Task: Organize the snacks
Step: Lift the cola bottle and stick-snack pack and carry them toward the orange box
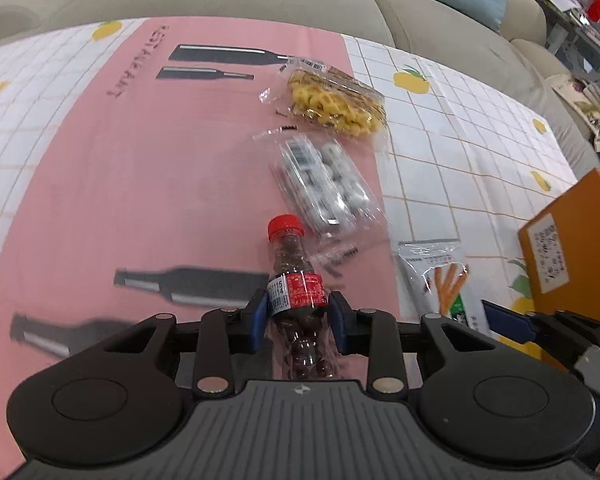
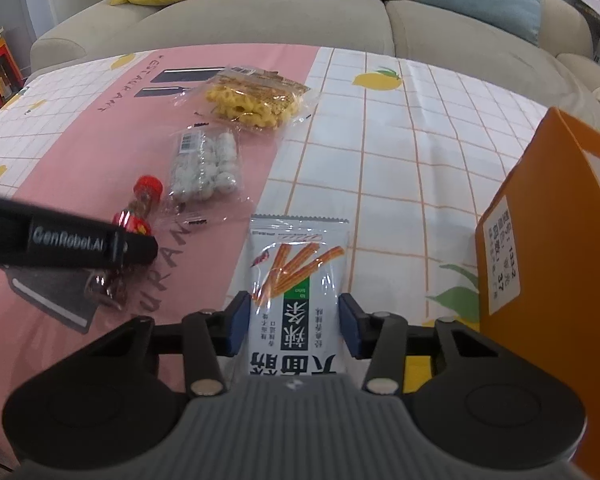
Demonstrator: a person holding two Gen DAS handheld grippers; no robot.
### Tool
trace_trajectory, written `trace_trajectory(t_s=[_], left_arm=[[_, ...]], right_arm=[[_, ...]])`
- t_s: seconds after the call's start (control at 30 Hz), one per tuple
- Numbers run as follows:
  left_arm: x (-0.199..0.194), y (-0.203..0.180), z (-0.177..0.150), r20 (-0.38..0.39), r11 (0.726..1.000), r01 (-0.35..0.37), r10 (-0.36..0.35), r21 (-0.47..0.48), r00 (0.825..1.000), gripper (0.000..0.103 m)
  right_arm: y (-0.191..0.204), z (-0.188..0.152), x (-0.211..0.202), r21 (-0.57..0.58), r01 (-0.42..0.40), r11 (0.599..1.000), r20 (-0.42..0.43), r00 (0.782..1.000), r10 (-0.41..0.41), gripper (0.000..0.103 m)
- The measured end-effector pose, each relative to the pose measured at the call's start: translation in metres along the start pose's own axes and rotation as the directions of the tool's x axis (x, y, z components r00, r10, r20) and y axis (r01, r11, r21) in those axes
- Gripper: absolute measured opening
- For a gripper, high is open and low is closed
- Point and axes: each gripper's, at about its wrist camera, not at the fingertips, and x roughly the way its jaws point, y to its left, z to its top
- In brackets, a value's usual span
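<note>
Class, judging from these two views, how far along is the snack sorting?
Nothing looks put away yet. In hand: the left gripper is shut on the bottle; the right gripper straddles the spicy-stick pack, grip unclear. Left on the cloth: the ring bag and candy bag. The orange box waits nearby.

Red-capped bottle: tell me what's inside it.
The red-capped bottle, clamped by the left gripper, holds small dark brown balls, visible through the clear plastic above and below the label. The red label band hides the middle; what they are exactly is unclear.
</note>
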Motion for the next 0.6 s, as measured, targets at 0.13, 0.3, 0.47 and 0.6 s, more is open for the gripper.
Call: trace_trajectory(t_s=[0.13, 0.3, 0.47, 0.6], left_arm=[[-0.017, -0.002, -0.004, 0.026, 1.000, 0.018, -0.018, -0.007, 0.999, 0.035], [-0.043, -0.007, -0.005, 0.061, 0.999, 0.040, -0.039, -0.016, 0.997, 0.035], [-0.059, -0.013, -0.012, 0.076, 0.999, 0.050, -0.050, -0.007, 0.996, 0.035], [-0.069, -0.018, -0.020, 0.070, 0.999, 0.053, -0.053, 0.006, 0.996, 0.034]], right_arm=[[-0.006, 0.001, -0.014, 0.058, -0.030, 0.998, 0.006, 1.000, 0.030, 0.045], [-0.002, -0.002, -0.039, 0.074, -0.057, 0.996, 0.033, 0.998, 0.055, 0.045], [0.000, -0.009, -0.053, 0.119, -0.106, 0.987, 0.032, 0.994, 0.103, 0.045], [0.002, -0.015, -0.056, 0.125, -0.092, 0.988, 0.003, 0.996, 0.092, 0.045]])
